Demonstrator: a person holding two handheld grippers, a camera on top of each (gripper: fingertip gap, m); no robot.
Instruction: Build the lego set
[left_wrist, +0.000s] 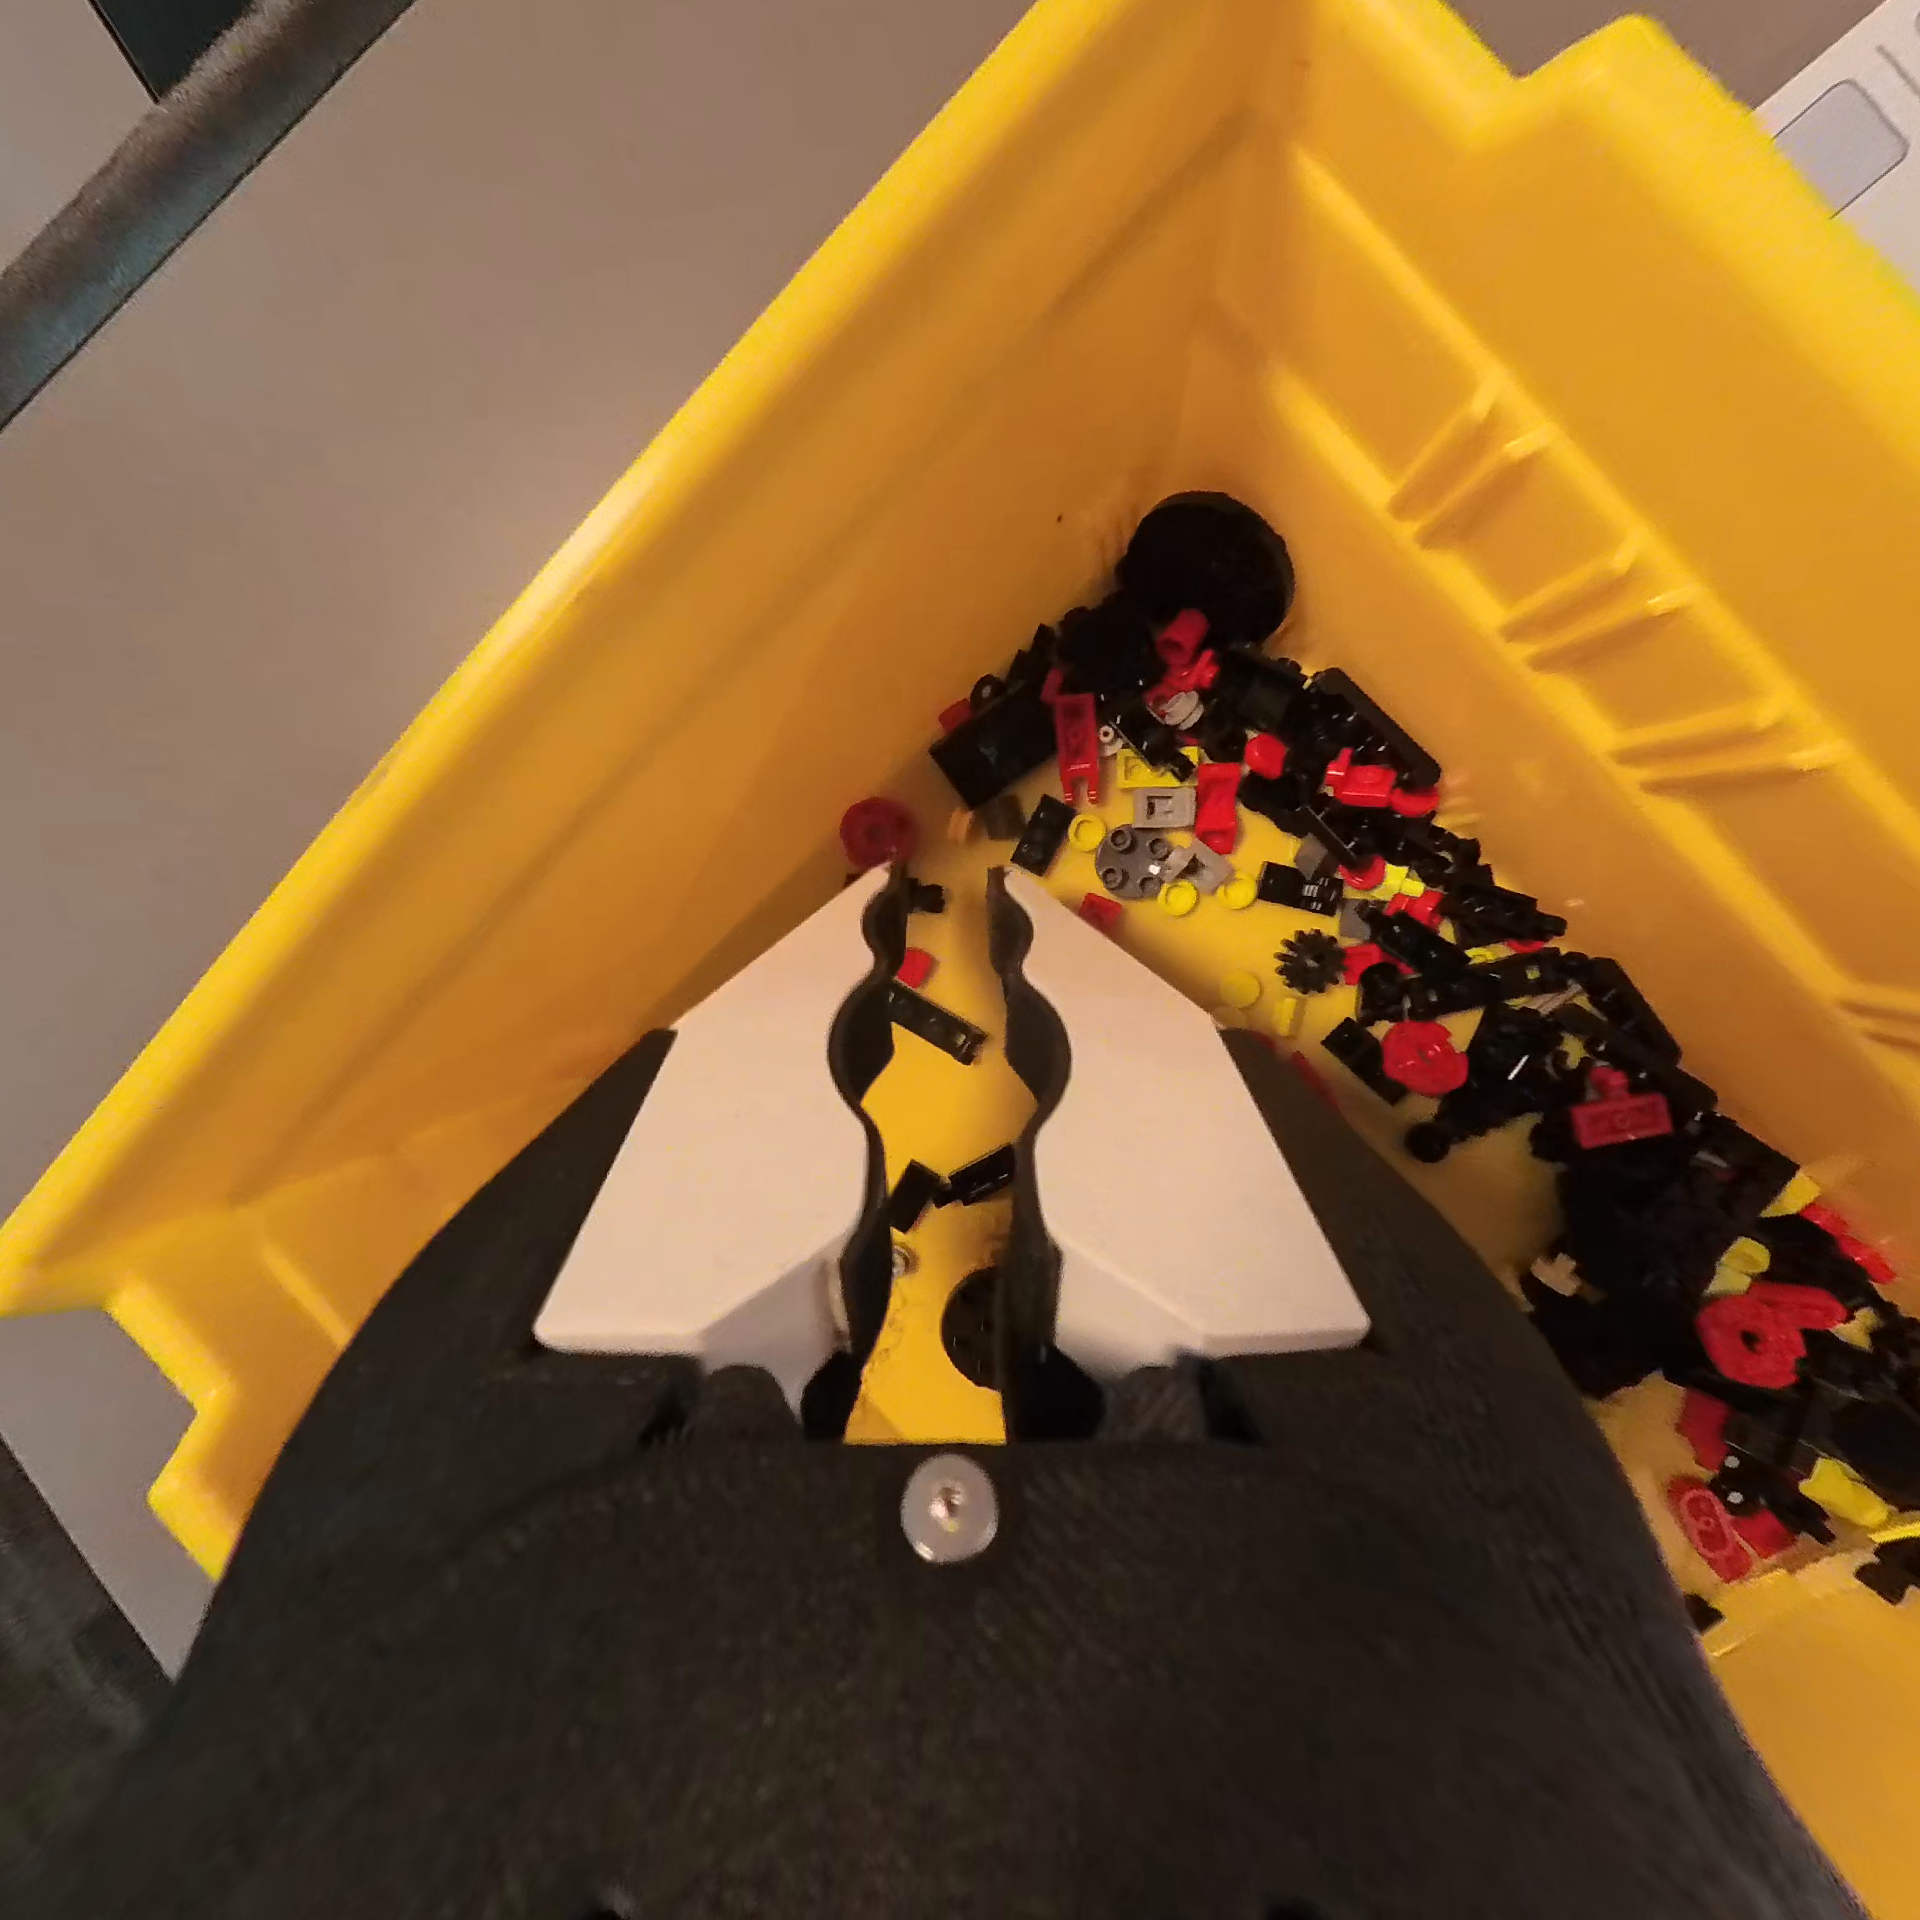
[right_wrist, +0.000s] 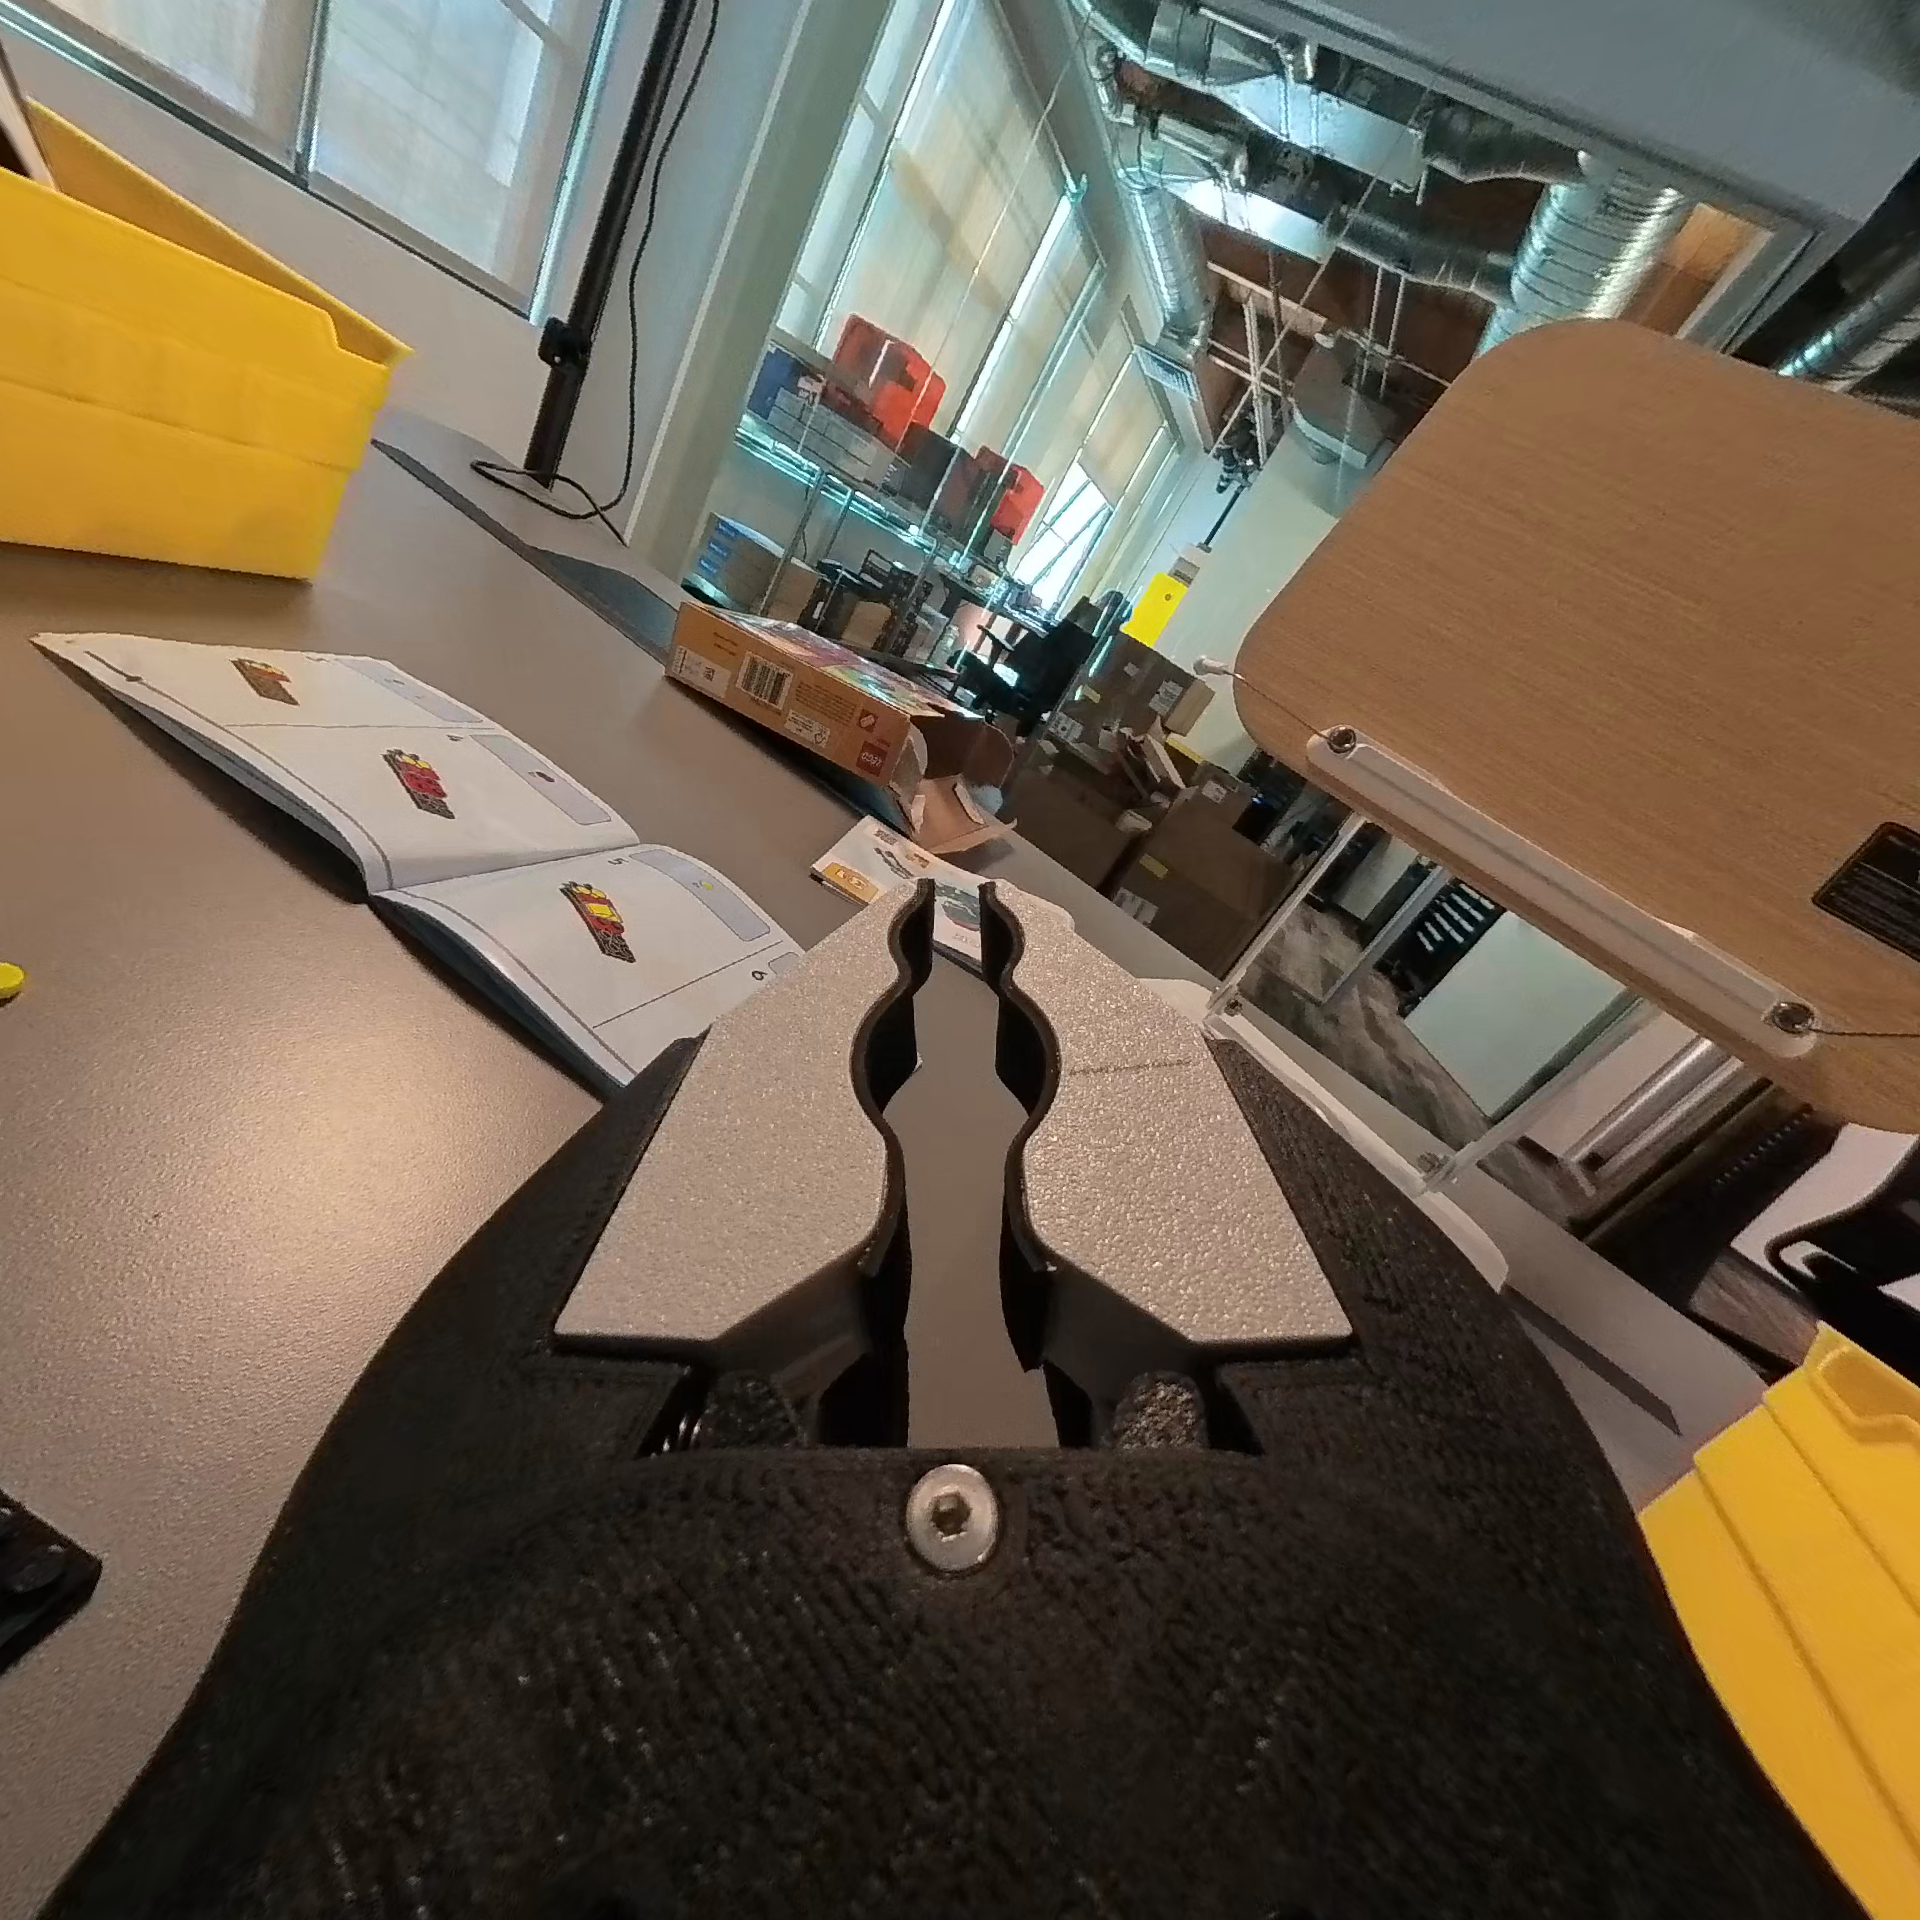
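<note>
Nearest the lens in the left wrist view, the left gripper (left_wrist: 943, 883) reaches down into the yellow bin (left_wrist: 644, 665), its jaws released with a narrow gap and nothing between them. Loose lego pieces (left_wrist: 1382, 935), mostly black, red and yellow, lie heaped along the bin's right-hand wall from the far corner toward the lower right of the frame, with a black wheel (left_wrist: 1210, 566) in the corner. A few stray parts sit by the tips: a red round piece (left_wrist: 878, 831) just to their upper left and a small black plate (left_wrist: 940, 1023) seen through the gap.

In the right wrist view the right gripper (right_wrist: 954, 894) hovers low over the grey table (right_wrist: 260, 1143), jaws likewise released and empty. An open instruction booklet (right_wrist: 416, 831) lies at mid left and a torn cardboard box (right_wrist: 821, 717) beyond it.

Judging from this, the step is picking a part from the bin; next, the left tips must centre on one piece and close.
</note>
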